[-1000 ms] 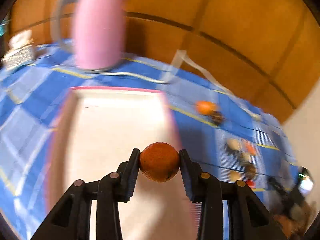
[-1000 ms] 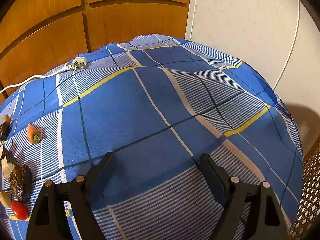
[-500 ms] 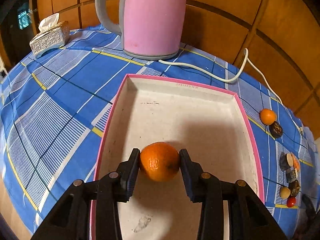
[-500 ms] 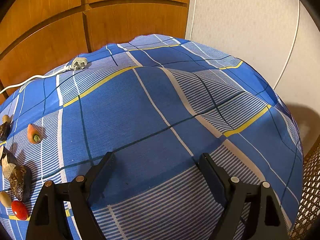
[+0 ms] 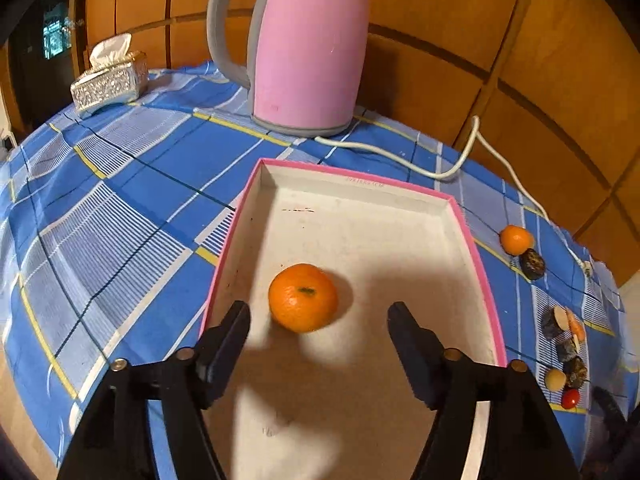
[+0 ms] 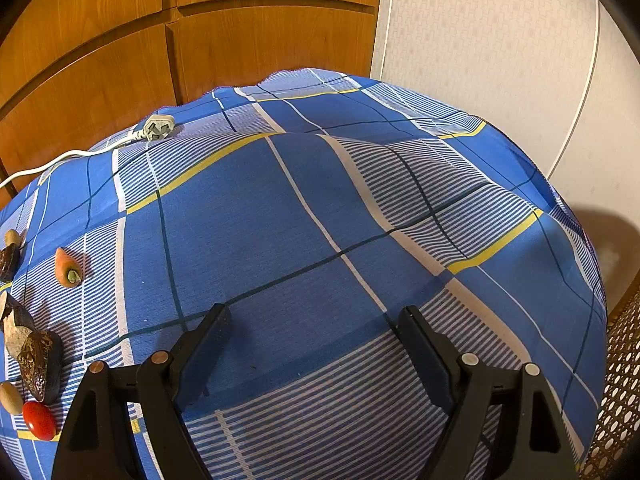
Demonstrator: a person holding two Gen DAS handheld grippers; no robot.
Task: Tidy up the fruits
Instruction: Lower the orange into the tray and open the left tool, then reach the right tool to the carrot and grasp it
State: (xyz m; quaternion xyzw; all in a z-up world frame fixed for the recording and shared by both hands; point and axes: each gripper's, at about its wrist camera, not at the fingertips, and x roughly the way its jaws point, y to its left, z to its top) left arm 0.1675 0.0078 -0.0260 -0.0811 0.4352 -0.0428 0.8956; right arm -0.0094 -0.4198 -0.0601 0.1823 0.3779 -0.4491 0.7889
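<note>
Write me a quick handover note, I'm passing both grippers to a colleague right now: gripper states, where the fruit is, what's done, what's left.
Left gripper: open, over the pink tray.
Right gripper: open, holding nothing, above bare tablecloth.
Done: one orange lies in the tray.
Left: the second orange, the red fruit and the other small pieces on the cloth right of the tray.

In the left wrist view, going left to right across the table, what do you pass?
Tissue box → pink kettle → orange lying in the pink-rimmed tray, ahead of the open left gripper → second orange → red cherry tomato.
</note>
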